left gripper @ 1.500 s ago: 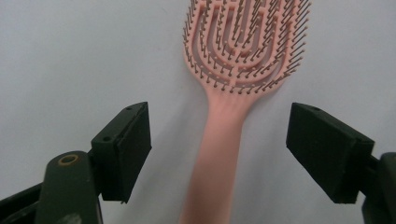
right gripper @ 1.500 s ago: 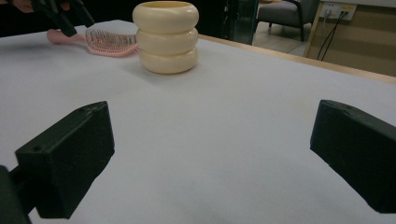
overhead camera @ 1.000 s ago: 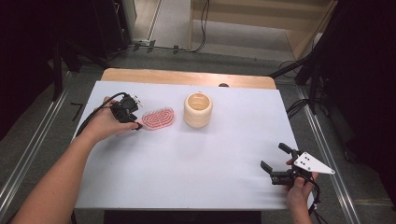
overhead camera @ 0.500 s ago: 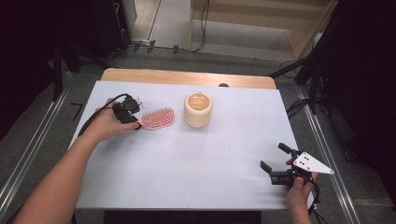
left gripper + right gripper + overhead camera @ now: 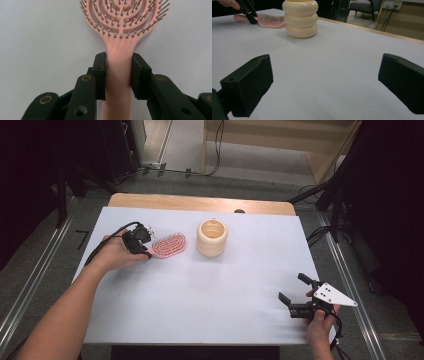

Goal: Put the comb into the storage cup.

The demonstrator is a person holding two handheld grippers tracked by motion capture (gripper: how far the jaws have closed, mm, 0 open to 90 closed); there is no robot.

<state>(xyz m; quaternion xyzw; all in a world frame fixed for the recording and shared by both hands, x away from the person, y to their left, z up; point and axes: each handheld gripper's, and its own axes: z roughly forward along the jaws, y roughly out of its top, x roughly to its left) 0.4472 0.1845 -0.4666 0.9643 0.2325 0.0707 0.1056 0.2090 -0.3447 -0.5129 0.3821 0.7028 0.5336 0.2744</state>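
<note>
A pink hairbrush (image 5: 171, 244) lies bristles up on the white table (image 5: 200, 310), left of centre. My left gripper (image 5: 148, 251) is shut on its handle (image 5: 119, 100); the jaws have just been closing and both pads press the handle's sides. The brush head (image 5: 120, 15) points away beyond the jaws. A cream ribbed cup (image 5: 212, 237) stands upright just right of the brush. My right gripper (image 5: 291, 287) rests open near the front right corner, with nothing between its jaws (image 5: 325, 67). From there the cup (image 5: 300, 18) and the brush (image 5: 270, 21) stand far off.
A wooden strip (image 5: 200, 202) runs along the table's far edge. Metal rails (image 5: 350, 270) flank both sides. Dark stands and cables sit on the floor behind. Bare white surface lies between the two hands.
</note>
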